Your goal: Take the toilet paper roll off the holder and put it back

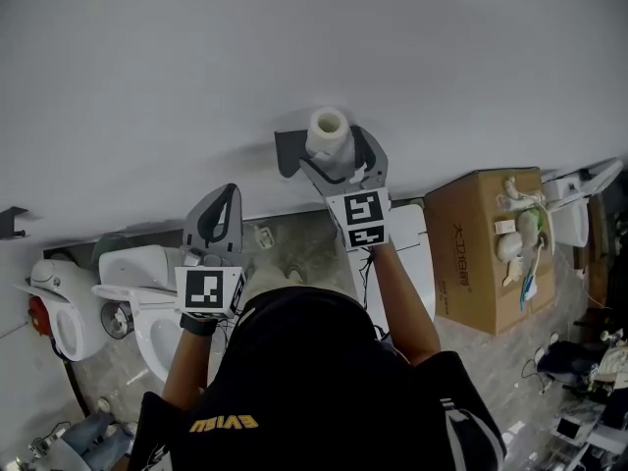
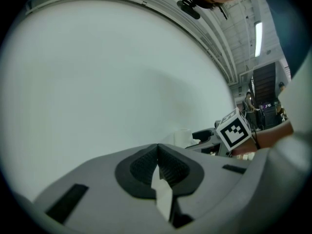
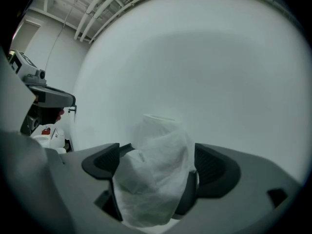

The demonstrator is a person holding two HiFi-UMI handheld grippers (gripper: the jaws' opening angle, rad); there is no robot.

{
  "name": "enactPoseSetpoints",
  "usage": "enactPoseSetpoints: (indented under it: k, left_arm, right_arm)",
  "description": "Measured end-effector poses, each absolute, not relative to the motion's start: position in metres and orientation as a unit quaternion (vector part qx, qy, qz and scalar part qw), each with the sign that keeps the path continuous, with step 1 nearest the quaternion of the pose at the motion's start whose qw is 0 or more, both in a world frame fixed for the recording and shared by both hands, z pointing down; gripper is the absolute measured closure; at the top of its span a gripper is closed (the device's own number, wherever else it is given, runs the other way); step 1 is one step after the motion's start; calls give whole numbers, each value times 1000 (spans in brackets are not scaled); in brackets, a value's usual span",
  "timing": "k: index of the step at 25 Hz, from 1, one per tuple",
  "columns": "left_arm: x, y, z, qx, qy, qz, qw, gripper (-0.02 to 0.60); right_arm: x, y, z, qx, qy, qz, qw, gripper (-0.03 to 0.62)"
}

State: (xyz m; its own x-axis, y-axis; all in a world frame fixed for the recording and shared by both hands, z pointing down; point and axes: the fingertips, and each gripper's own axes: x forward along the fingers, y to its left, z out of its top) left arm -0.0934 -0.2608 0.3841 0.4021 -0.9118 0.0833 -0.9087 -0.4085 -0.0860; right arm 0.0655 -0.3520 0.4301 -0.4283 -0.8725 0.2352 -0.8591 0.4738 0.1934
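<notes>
Clamping the toilet paper roll (image 1: 328, 131) in the right tool (image 1: 337, 161) just beside the wall holder (image 1: 286, 153), seemingly off it with remounting left, while idling the left tool (image 2: 158, 152) pinched on a white sliver (image 2: 163, 195).

Both arms reach forward. The left gripper (image 1: 227, 197) has its jaws together. The right gripper (image 1: 334, 161) clamps the roll (image 1: 328, 126).

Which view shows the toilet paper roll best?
Right gripper view: the toilet paper roll sits close, clamped in the right hand-held gripper. Head view shows it small, from above; left gripper view, tiny and distant.
</notes>
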Motion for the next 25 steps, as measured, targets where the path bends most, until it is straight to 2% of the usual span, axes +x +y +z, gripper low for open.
enactPoseSetpoints:
  k: [19, 23, 25]
  left_arm:
    - [-107, -262, 386, -832, 552, -57, 17, 574]
    - [-110, -263, 386, -831, 554, -54, 14, 574]
    - [-111, -263, 386, -830, 555, -54, 12, 574]
  right_arm:
    - [59, -364, 437, 520, -836, -22, 176, 148]
    - [61, -366, 438, 527, -827, -28, 191, 208]
    - [63, -366, 439, 531, -823, -31, 199, 280]
